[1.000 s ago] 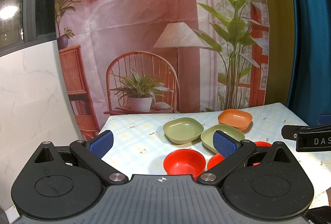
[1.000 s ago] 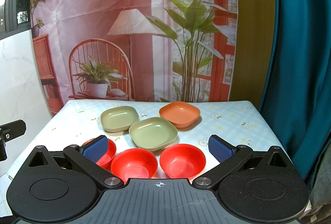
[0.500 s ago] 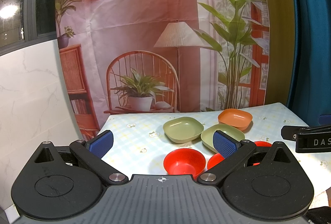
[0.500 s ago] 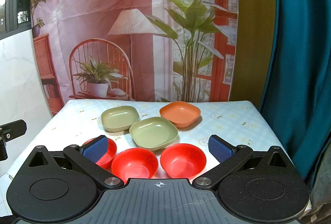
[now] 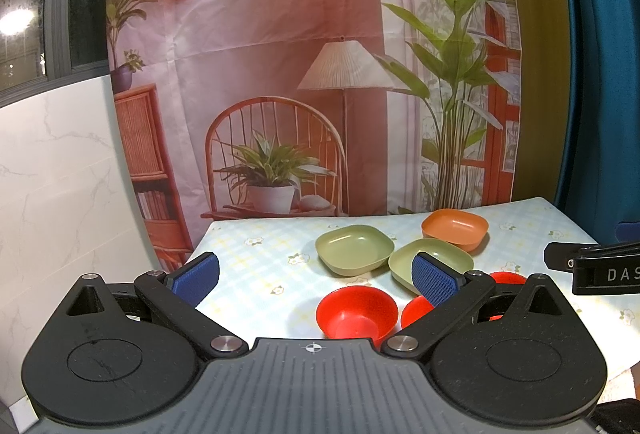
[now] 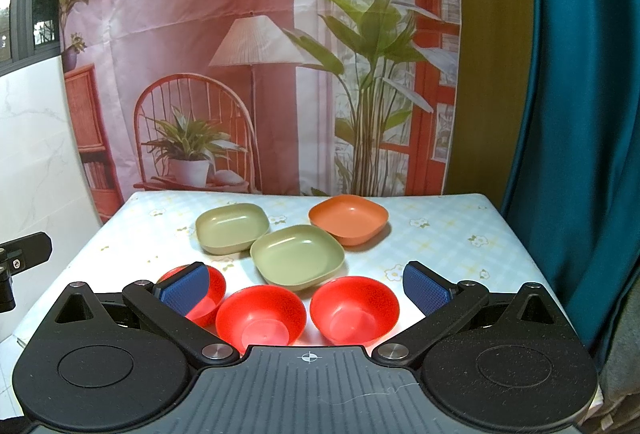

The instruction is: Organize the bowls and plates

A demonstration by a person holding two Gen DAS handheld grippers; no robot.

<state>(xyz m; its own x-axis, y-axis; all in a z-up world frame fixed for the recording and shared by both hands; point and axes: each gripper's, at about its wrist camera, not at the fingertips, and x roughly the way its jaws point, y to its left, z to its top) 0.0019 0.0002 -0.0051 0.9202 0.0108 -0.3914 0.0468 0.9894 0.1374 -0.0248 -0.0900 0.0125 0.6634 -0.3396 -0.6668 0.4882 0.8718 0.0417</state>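
Note:
Three red round bowls stand in a row near the table's front edge: left [image 6: 204, 294], middle [image 6: 261, 317], right [image 6: 354, 308]. Behind them are two green square plates [image 6: 232, 228] [image 6: 298, 256] and an orange square plate [image 6: 349, 218]. My right gripper [image 6: 306, 286] is open and empty, held above the red bowls. My left gripper [image 5: 316, 276] is open and empty, at the table's left front. In the left wrist view I see a red bowl [image 5: 357, 312], the green plates [image 5: 354, 249] [image 5: 430, 262] and the orange plate [image 5: 455, 228].
The table [image 6: 440, 234] has a light floral checked cloth. A printed backdrop [image 6: 256, 53] hangs behind it, a teal curtain [image 6: 580, 113] is at the right and a marble wall [image 5: 60, 173] at the left. The right gripper's body [image 5: 592, 268] shows in the left wrist view.

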